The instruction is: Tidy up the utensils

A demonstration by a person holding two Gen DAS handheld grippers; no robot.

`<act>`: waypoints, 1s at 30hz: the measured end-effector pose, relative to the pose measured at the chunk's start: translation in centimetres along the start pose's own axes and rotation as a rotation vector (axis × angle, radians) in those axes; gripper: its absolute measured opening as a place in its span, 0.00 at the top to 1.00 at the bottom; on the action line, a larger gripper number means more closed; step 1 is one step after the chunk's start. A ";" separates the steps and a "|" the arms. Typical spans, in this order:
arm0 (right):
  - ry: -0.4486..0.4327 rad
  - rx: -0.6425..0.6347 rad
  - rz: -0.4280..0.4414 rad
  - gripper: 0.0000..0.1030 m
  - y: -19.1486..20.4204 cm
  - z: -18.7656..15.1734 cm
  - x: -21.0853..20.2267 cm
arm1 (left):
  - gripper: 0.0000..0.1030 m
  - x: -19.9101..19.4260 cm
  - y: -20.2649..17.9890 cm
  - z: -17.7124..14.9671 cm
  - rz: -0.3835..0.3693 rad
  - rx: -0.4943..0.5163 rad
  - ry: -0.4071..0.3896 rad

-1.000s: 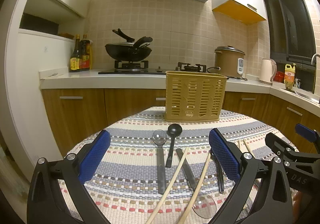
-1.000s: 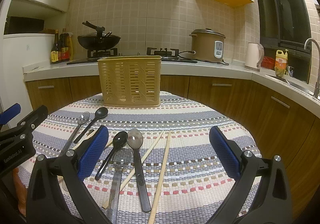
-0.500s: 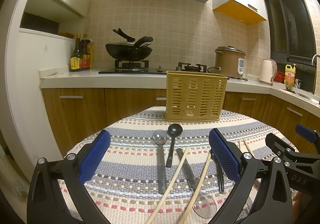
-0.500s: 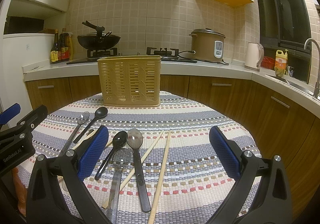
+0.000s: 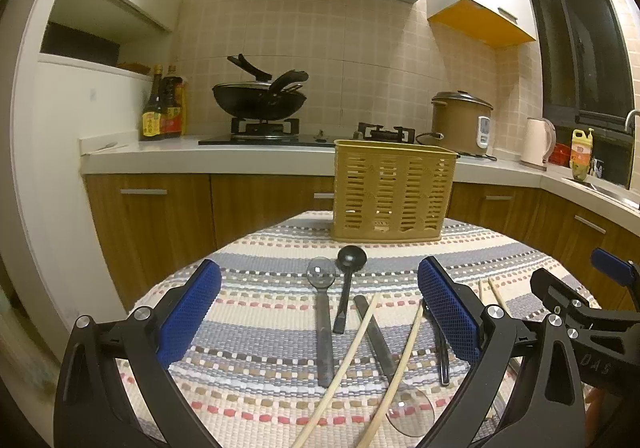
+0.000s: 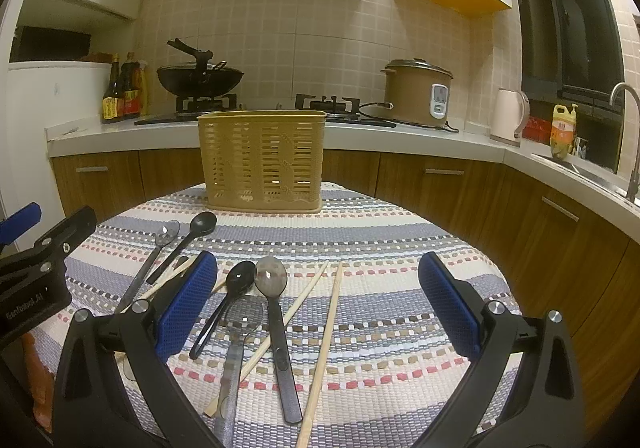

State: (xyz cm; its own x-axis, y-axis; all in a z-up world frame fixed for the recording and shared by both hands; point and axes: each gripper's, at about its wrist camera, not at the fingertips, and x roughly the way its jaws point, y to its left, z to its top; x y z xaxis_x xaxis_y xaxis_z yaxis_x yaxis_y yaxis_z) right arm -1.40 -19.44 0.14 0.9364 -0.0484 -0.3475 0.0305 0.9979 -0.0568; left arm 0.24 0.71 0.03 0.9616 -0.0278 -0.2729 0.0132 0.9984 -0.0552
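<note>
Honestly, nothing has shifted over the last second. From the left wrist, my left hand-held gripper [image 5: 318,308] hangs with jaws wide apart and empty above the counter [image 5: 256,404], framing a clear spoon [image 5: 322,308], a black spoon [image 5: 347,280] and two chopsticks [image 5: 352,352]. The basket [image 5: 394,191] stands upright at the far edge, with no utensil showing above its rim. From the right wrist, my right hand-held gripper [image 6: 318,304] is likewise spread and holds nothing — a grey spoon [image 6: 276,324] and more chopsticks [image 6: 326,332] lie below it. I judge sorting hasn't started — every utensil I can see lies loose on the cloth.
</note>
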 end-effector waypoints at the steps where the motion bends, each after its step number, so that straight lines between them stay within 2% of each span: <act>1: 0.000 -0.001 -0.001 0.06 0.0 0.0 0.0 | 0.07 0.0 0.0 0.0 0.002 -0.002 0.000; 9: 0.034 0.007 -0.017 0.06 -0.2 0.2 0.7 | 0.07 0.6 0.4 -0.1 -0.005 -0.025 0.029; 12: 0.109 -0.001 -0.049 0.06 -0.1 0.2 2.1 | 0.07 1.6 1.4 0.0 -0.032 -0.073 0.081; 16: 0.206 -0.026 -0.020 0.06 0.1 0.0 3.8 | 0.08 3.8 3.1 0.6 -0.058 -0.093 0.185; 19: 0.280 -0.030 0.002 0.06 0.1 0.1 5.0 | 0.09 7.0 5.2 1.9 -0.135 -0.093 0.323; 20: 0.312 -0.024 0.018 0.06 0.0 0.2 5.5 | 0.13 8.2 5.6 2.2 -0.153 -0.079 0.373; 24: 0.439 0.030 0.113 0.06 -0.9 1.8 7.6 | 0.14 13.0 5.9 3.1 -0.247 0.009 0.567; 25: 0.466 0.027 0.123 0.07 -0.9 2.4 8.1 | 0.18 14.6 5.7 3.2 -0.275 0.028 0.625; 28: 0.582 0.009 0.152 0.14 -1.1 4.1 10.4 | 0.21 18.3 5.9 3.3 -0.340 -0.013 0.745; 30: 0.656 0.009 0.194 0.26 -1.2 4.9 12.1 | 0.21 20.2 5.9 3.3 -0.397 -0.051 0.812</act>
State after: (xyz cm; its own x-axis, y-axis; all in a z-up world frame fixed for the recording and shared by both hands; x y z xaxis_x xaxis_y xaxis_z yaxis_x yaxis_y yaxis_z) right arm 11.55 -21.05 0.57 0.5201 0.1181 -0.8459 -0.1105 0.9914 0.0705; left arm 20.68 6.22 -2.61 0.3992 -0.4151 -0.8175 0.2714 0.9052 -0.3271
